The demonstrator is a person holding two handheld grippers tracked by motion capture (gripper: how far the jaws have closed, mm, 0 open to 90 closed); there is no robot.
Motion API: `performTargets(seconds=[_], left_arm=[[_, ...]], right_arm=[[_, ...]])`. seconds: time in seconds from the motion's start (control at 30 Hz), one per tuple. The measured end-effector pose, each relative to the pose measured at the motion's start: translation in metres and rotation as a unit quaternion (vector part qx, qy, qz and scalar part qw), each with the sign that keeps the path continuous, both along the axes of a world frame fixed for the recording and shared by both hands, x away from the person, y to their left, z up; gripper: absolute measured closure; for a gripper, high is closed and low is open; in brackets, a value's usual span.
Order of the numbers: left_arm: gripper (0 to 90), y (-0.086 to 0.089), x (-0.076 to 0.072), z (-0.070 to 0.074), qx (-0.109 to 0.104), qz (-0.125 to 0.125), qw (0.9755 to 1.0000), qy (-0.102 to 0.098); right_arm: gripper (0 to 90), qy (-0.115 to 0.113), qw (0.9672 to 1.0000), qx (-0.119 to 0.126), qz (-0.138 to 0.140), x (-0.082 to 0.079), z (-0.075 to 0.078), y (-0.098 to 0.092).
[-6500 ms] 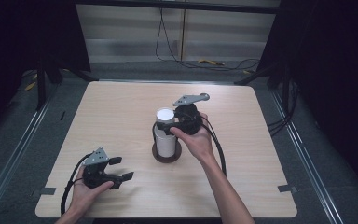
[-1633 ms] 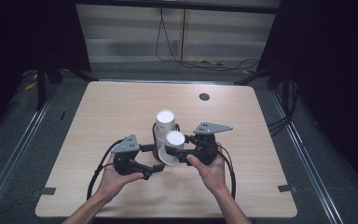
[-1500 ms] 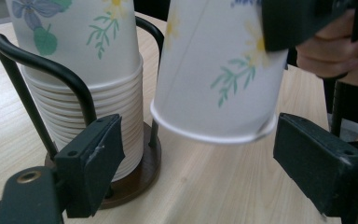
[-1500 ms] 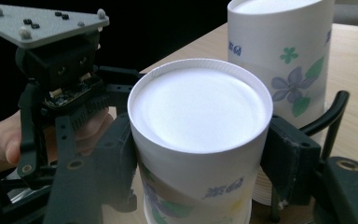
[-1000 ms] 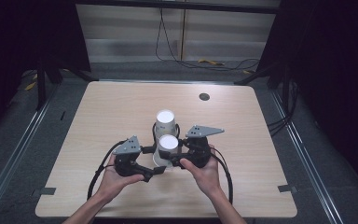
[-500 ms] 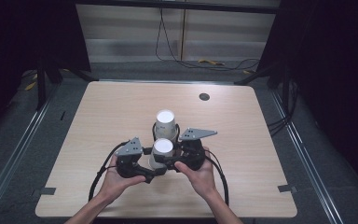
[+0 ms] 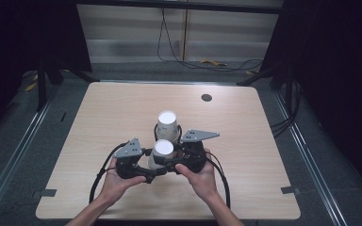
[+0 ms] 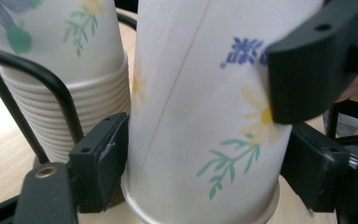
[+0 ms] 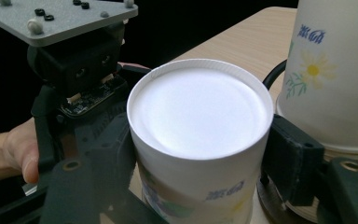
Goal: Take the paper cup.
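Now we see both grippers on one inverted paper cup (image 7: 162,151) near the table's (image 7: 99,113) front edge, beside the stack of cups (image 7: 168,123) in its holder. Our left gripper (image 7: 143,170), wide half a second earlier, has just been closing and its jaws now press the cup's sides. Our right gripper (image 7: 181,162) has just been easing open, jaws still touching; we judge a handover underway.

The cup (image 7: 161,153) has been drawn nearer the table's (image 7: 99,122) front edge, off the stack (image 7: 168,125). Left gripper (image 7: 154,173) jaws have just been closing on it (pads now touching); right gripper (image 7: 172,162) jaws easing apart.
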State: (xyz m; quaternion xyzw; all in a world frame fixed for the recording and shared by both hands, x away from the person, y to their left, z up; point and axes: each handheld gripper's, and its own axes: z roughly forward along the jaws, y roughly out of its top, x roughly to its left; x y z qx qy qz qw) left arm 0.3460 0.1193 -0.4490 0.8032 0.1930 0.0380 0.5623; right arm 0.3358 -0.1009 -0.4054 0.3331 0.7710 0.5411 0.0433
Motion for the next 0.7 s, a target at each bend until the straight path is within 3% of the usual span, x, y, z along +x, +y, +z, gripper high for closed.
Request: performTargets(seconds=[0.17, 0.33, 0.7], left_arm=[[26.6, 0.002, -0.001, 0.002, 0.002, 0.005, 1.0, -0.004], [26.6, 0.005, 0.001, 0.002, 0.009, 0.007, 0.9999, 0.0], [25.8, 0.011, 0.004, 0.001, 0.014, 0.015, 0.9998, 0.007]], right_arm=[[26.9, -0.004, 0.9999, -0.014, -0.005, -0.001, -0.001, 0.002], [18.9, 0.0, 1.0, -0.004, -0.007, 0.0, 0.0, -0.001], [18.7, -0.003, 0.9999, -0.004, -0.012, -0.001, 0.004, -0.008]])
